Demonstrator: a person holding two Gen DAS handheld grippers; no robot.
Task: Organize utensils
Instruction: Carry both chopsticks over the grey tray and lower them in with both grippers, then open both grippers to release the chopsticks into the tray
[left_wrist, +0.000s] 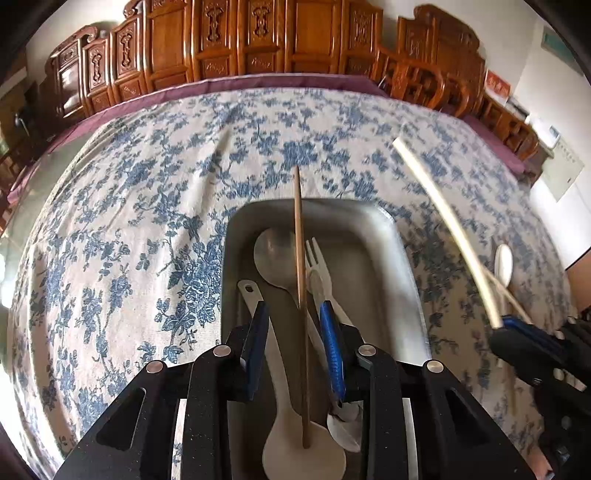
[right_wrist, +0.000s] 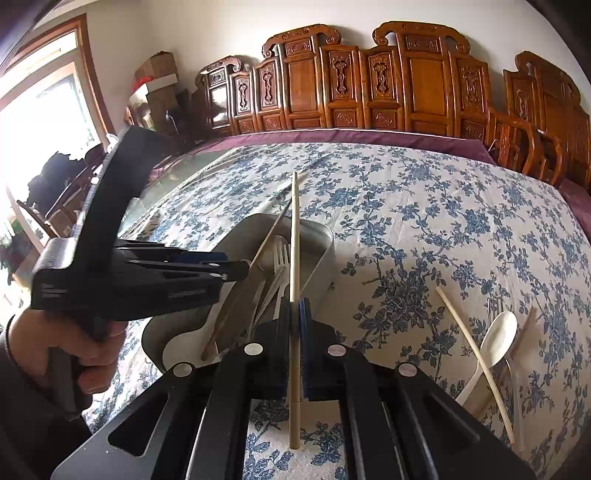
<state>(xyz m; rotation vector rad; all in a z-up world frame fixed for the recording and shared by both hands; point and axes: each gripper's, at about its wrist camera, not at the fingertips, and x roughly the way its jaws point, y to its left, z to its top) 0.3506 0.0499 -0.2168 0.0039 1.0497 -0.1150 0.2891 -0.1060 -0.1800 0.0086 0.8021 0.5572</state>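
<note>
A grey metal tray (left_wrist: 402, 258) holds a metal spoon (left_wrist: 273, 254), a white fork (left_wrist: 319, 266), a beige spoon (left_wrist: 295, 454) and a brown chopstick (left_wrist: 300, 280) that lies along it. My left gripper (left_wrist: 293, 314) is open over the tray, its fingers either side of the brown chopstick without touching it. My right gripper (right_wrist: 294, 306) is shut on a pale chopstick (right_wrist: 294, 240), held in the air right of the tray (right_wrist: 325, 240). It shows in the left wrist view too (left_wrist: 443, 210).
On the blue floral cloth (right_wrist: 424, 206) right of the tray lie a white spoon (right_wrist: 495, 343), a pale chopstick (right_wrist: 469, 347) and more utensils under them. Carved wooden furniture (right_wrist: 369, 81) stands behind the table. The left gripper's handle (right_wrist: 122, 273) is close on the left.
</note>
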